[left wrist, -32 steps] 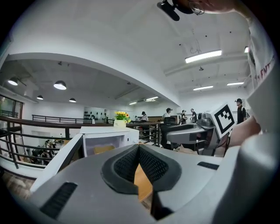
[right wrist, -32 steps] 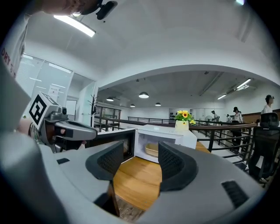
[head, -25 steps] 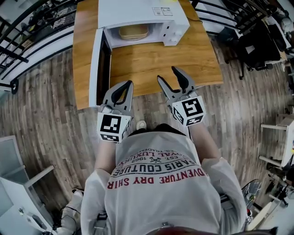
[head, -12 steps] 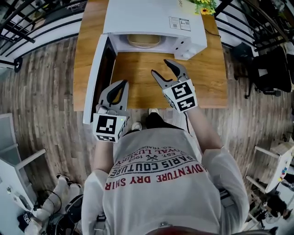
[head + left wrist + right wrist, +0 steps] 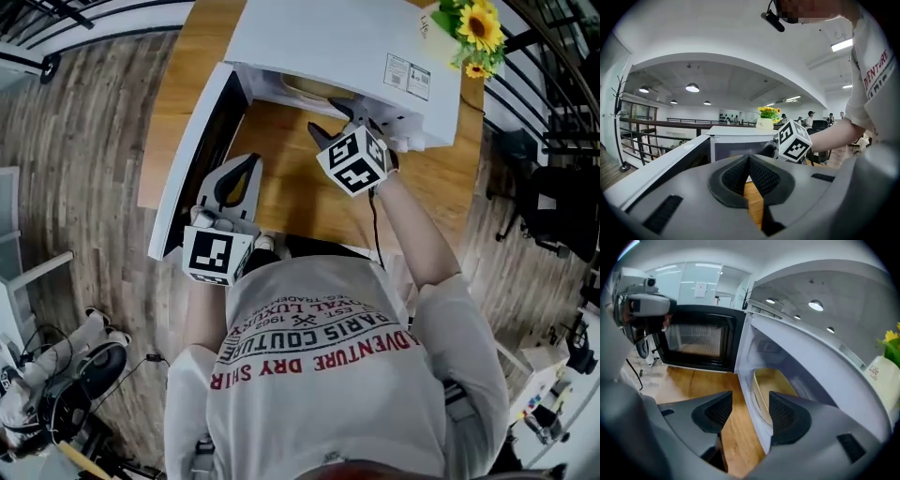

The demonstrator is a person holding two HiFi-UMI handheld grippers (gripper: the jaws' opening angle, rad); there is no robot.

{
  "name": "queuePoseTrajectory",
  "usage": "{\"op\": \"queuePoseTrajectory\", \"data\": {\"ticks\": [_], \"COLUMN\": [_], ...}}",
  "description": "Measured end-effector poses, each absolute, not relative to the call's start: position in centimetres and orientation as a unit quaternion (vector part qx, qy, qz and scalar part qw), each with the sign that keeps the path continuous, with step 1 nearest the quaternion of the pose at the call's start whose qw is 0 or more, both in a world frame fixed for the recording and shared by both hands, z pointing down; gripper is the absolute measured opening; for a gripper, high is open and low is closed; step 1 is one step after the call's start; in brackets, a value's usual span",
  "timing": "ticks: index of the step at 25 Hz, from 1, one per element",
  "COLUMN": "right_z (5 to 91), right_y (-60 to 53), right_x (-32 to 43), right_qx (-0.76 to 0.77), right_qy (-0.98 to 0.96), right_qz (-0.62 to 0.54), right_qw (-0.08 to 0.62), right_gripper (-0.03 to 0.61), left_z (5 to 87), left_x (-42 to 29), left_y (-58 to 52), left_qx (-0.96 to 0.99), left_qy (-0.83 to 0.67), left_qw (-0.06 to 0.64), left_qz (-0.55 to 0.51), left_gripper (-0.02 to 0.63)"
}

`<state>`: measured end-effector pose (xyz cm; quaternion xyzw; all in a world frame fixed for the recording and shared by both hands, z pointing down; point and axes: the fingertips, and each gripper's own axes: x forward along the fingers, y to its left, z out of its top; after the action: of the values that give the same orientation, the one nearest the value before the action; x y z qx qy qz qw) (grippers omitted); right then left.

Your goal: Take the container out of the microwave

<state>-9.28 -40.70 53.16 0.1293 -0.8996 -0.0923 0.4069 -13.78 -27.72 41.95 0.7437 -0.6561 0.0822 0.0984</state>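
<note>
The right gripper (image 5: 336,120) has moved forward from mid-table to the mouth of the microwave (image 5: 347,47). Its jaws are apart and empty, with the cavity's front lip showing between them. The beige oval container (image 5: 771,390) sits on the cavity floor, untouched. The left gripper (image 5: 246,167) has stayed back near the front edge of the wooden table (image 5: 281,187), beside the open door (image 5: 192,159), its jaws pressed together on nothing.

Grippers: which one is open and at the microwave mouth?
The right gripper: jaws apart, aimed at the tan container inside the microwave. The left gripper has its jaws together and sits farther out, beside the open door.
</note>
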Motion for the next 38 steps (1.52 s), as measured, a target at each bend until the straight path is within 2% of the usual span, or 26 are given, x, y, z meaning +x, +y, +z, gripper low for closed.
{"op": "queuePoseTrajectory", "data": {"ticks": [10,16,20,21,38], "right_z": [58.6,60.4,60.1,60.0,54.7], "right_y": [-43.6,-44.4,-45.2,-45.3,-37.6], "right_x": [-12.3,-12.7,-12.6,-12.5,-9.5], "right_qx": [0.063,0.048,0.066,0.070,0.100], "right_qy": [-0.851,-0.829,-0.828,-0.829,-0.867], "right_qz": [-0.181,-0.212,-0.223,-0.224,-0.171], "right_qw": [0.488,0.515,0.510,0.508,0.457], "right_gripper": [0.237,0.170,0.066,0.058,0.037], "left_z": [43.6,44.2,44.3,44.2,42.4], "left_x": [-15.1,-15.7,-16.0,-16.0,-14.1], "left_y": [-28.1,-27.4,-27.0,-26.9,-24.9], "left_qx": [0.707,0.697,0.694,0.694,0.752], "left_qy": [-0.691,-0.699,-0.702,-0.701,-0.643], "left_qw": [0.121,0.131,0.135,0.135,0.111], "left_qz": [0.086,0.089,0.086,0.086,0.093], "left_gripper": [0.014,0.014,0.014,0.014,0.014]}}
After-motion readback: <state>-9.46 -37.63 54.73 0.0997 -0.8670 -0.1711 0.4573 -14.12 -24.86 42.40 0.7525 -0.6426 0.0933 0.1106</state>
